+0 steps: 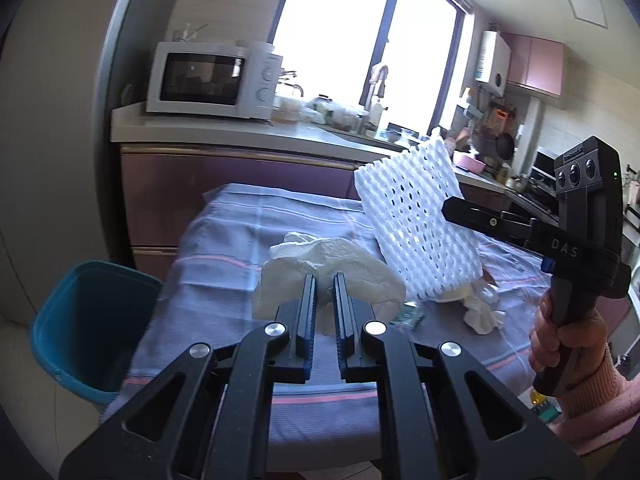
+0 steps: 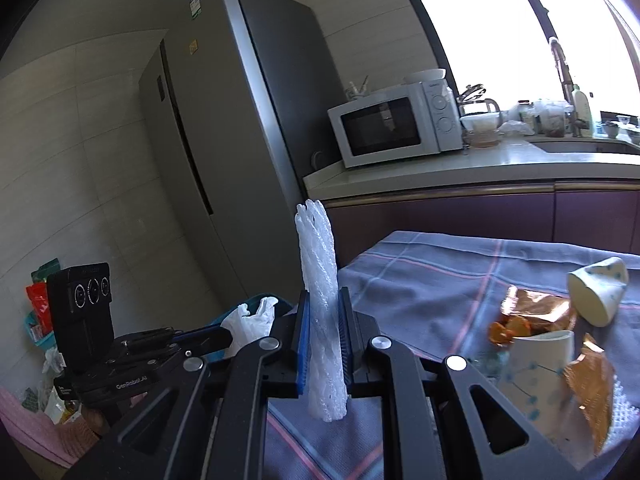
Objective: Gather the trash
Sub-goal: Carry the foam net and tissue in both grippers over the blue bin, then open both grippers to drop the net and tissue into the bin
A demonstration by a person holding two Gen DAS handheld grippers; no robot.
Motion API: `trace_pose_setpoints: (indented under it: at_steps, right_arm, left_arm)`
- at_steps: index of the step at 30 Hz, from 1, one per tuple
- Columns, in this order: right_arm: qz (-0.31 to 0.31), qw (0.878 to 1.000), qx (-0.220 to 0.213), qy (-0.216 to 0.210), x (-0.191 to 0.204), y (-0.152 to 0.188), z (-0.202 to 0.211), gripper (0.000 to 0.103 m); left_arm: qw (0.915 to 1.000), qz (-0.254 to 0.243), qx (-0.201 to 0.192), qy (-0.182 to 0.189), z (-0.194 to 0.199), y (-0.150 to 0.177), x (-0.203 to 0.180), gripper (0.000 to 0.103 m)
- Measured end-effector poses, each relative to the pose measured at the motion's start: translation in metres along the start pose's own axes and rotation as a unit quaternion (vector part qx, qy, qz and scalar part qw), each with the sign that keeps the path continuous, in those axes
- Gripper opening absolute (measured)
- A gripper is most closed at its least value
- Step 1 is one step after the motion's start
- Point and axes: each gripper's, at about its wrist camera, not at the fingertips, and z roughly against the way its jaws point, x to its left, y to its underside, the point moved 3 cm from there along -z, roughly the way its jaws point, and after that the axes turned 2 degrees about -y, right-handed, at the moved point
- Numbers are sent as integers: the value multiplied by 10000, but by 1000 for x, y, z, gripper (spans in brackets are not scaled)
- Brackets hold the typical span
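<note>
My right gripper [image 2: 324, 300] is shut on a white foam net sleeve [image 2: 320, 300], held upright above the table; the sleeve also shows in the left wrist view [image 1: 416, 216], clamped by the right gripper [image 1: 452, 208]. My left gripper [image 1: 324, 280] is shut on a crumpled white paper towel [image 1: 328, 264] over the blue striped tablecloth [image 1: 224, 248]. In the right wrist view the left gripper [image 2: 228, 336] holds the towel [image 2: 252, 316] above the teal bin [image 2: 256, 300]. The teal bin [image 1: 84, 320] stands left of the table.
Crumpled tissue [image 1: 482, 308] and a green wrapper [image 1: 410, 316] lie on the cloth. Two paper cups [image 2: 600, 292] [image 2: 536, 368], gold foil wrappers [image 2: 536, 312] and orange peel [image 2: 508, 328] lie at the right. A counter with a microwave [image 1: 212, 80] stands behind; a fridge [image 2: 224, 152] is left.
</note>
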Motion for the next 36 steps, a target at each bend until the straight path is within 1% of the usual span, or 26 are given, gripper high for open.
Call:
trace_pose_setpoints:
  at_steps: [4,8,14,18,25,31,35,36]
  right_arm:
    - [-70,9986,212,-489,14,-8,-44,12]
    - [-105,9950,453,-889,31,-14,-92,12]
    - [-93,9895,782,-1209,56,-17,-152,12]
    - [-88,9862,1031,-1291,68,-15,-188,12]
    - [-70,9811,1505,-1212,83,-2,-242,12]
    - [-121,9758,1975,-925,88,15,-281,12]
    - [-211,9711,2254,-761,86,23,-295,15]
    - [-223,9705,2283,-744,85,23,-298,18]
  left_arm:
    - [9975,251,-29,-659,7,-6,54,9]
    - [9904,476,42,-1294,7,-5,108,9]
    - [9795,716,210,-1871,-4,1,167,9]
    - [9727,859,399,-2116,-16,10,199,9]
    - [9637,1021,751,-2351,-42,21,233,10]
    - [9587,1071,983,-2445,-61,29,245,10]
    - [9557,1130,1087,-2491,-70,35,245,13]
    - [9550,1170,1103,-2492,-72,36,246,15]
